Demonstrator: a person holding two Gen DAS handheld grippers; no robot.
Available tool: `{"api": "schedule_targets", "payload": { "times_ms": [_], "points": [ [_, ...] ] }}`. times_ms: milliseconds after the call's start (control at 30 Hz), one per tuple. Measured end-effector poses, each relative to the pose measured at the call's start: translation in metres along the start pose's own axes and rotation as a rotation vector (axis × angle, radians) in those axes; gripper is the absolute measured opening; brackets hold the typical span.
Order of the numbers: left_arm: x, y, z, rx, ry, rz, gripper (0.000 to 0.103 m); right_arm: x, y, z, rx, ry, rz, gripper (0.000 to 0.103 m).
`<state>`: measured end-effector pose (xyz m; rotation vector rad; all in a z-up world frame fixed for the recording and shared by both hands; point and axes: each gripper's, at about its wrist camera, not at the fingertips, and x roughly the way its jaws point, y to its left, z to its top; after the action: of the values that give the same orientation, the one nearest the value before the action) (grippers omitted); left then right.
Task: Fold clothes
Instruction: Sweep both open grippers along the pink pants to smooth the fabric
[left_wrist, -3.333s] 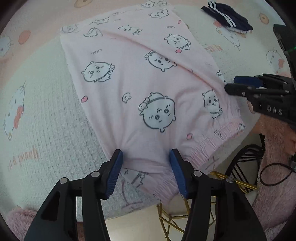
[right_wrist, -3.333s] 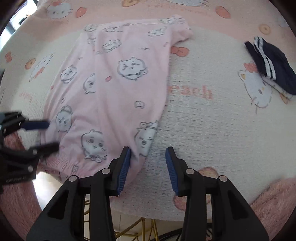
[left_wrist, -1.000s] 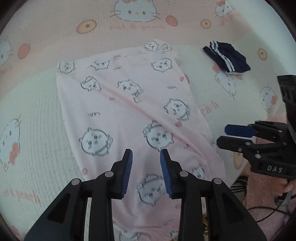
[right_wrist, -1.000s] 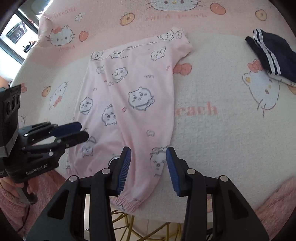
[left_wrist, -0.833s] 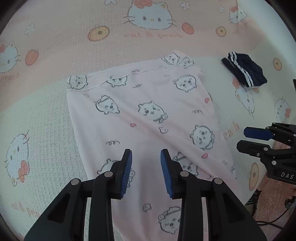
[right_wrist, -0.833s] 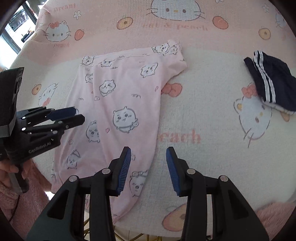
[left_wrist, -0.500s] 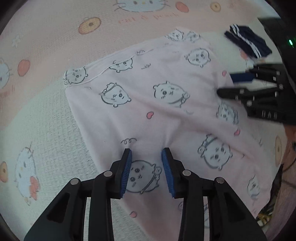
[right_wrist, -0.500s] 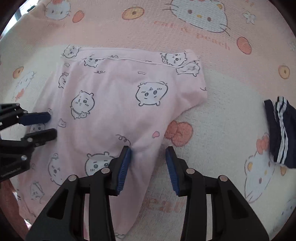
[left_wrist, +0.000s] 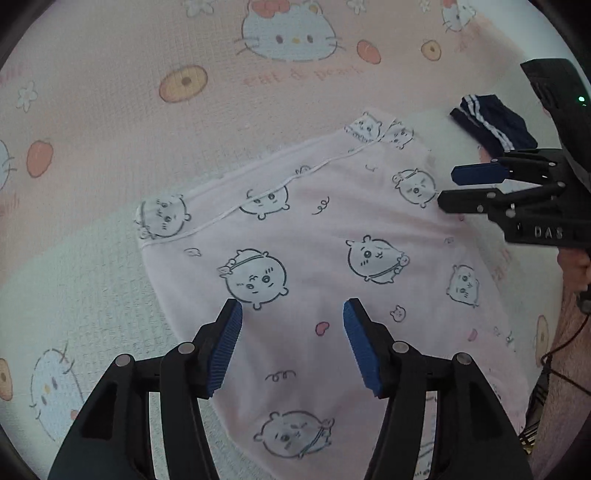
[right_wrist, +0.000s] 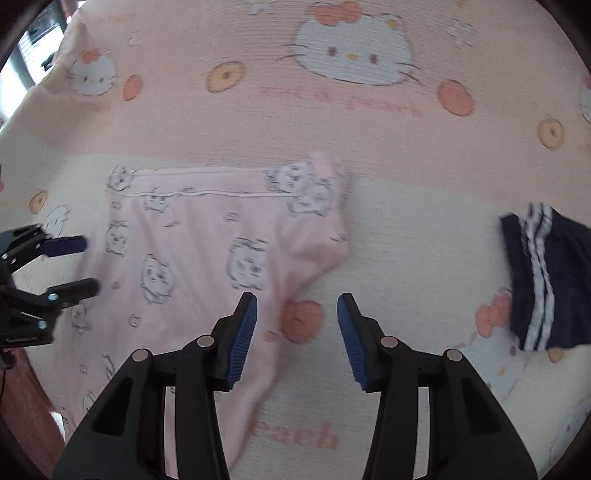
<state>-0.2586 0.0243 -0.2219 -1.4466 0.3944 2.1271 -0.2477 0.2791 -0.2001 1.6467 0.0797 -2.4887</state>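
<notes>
The pink trousers printed with cartoon animals lie spread on the blanket-covered bed, waistband at the far side and the legs running back toward the near edge. A second ago both tools hovered over the leg ends near the bed's edge; since then they have travelled up the garment to its upper half, which suggests the lower part has been dealt with and the waist end is next to be gripped or smoothed. The left hand-held gripper is above the middle of the cloth, its jaws opening wide with nothing pinched between them, only fabric lying beneath. The right hand-held gripper is over the trousers' right edge, jaws also opening and empty, the bare blanket showing in the gap. To the right, well apart, sits a folded navy garment with white stripes. Beyond the waistband the bed offers wide open room; the left margin is also free.
</notes>
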Motion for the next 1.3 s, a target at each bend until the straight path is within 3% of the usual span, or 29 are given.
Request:
{"api": "schedule_targets", "payload": {
  "times_ms": [100,167,233,333,433,533,600,633,733,800,900,1000,1100,1200,1233,1300],
  "points": [
    [0.005,0.003,-0.011,0.088,0.033,0.009,0.060,0.032,0.018,0.005,-0.085,0.069,-0.001,0.045],
    [-0.004,0.011,-0.023,0.140,0.086,0.052,0.061,0.029,-0.003,0.003,-0.061,0.063,0.006,0.046],
    [-0.014,0.029,-0.031,0.110,0.103,0.055,0.061,0.024,-0.029,0.002,-0.021,0.079,-0.039,0.049],
    [-0.029,0.051,-0.021,0.024,-0.006,0.029,0.061,0.012,-0.060,0.007,0.034,0.061,-0.135,0.047],
    [-0.030,0.056,0.004,-0.032,-0.105,0.030,0.061,0.003,-0.057,0.030,0.079,-0.026,-0.049,0.047],
    [-0.006,0.054,0.029,-0.050,-0.075,0.033,0.061,0.018,-0.029,0.053,0.017,-0.037,-0.024,0.045],
    [0.010,0.056,0.038,-0.028,-0.037,0.054,0.059,0.048,-0.019,0.064,-0.061,0.033,-0.082,0.043],
    [0.014,0.064,0.040,-0.043,-0.030,0.065,0.059,0.059,-0.023,0.064,-0.084,0.058,-0.112,0.047],
    [0.026,0.086,0.045,-0.094,-0.015,0.093,0.059,0.056,-0.057,0.063,-0.025,0.037,-0.064,0.054],
    [0.020,0.098,0.049,-0.185,-0.047,0.055,0.059,0.052,-0.073,0.068,0.017,0.037,-0.080,0.054],
    [0.014,0.076,0.055,-0.120,-0.126,0.098,0.059,0.039,-0.070,0.075,0.048,-0.018,-0.091,0.054],
    [0.014,0.059,0.060,-0.103,-0.180,0.074,0.059,0.036,-0.053,0.081,0.021,-0.067,-0.094,0.054],
    [0.041,0.070,0.065,-0.140,-0.055,0.165,0.063,0.053,-0.037,0.078,-0.049,-0.017,-0.186,0.054],
    [0.008,0.083,0.055,-0.249,-0.132,0.054,0.063,0.049,-0.049,0.072,-0.006,0.002,-0.156,0.052],
    [-0.005,0.075,0.047,-0.224,-0.143,0.047,0.063,0.036,-0.048,0.069,0.006,-0.008,-0.125,0.045],
    [-0.029,0.060,0.031,-0.178,-0.156,0.030,0.063,-0.006,-0.027,0.052,-0.049,-0.084,-0.034,0.045]
  ]
}}
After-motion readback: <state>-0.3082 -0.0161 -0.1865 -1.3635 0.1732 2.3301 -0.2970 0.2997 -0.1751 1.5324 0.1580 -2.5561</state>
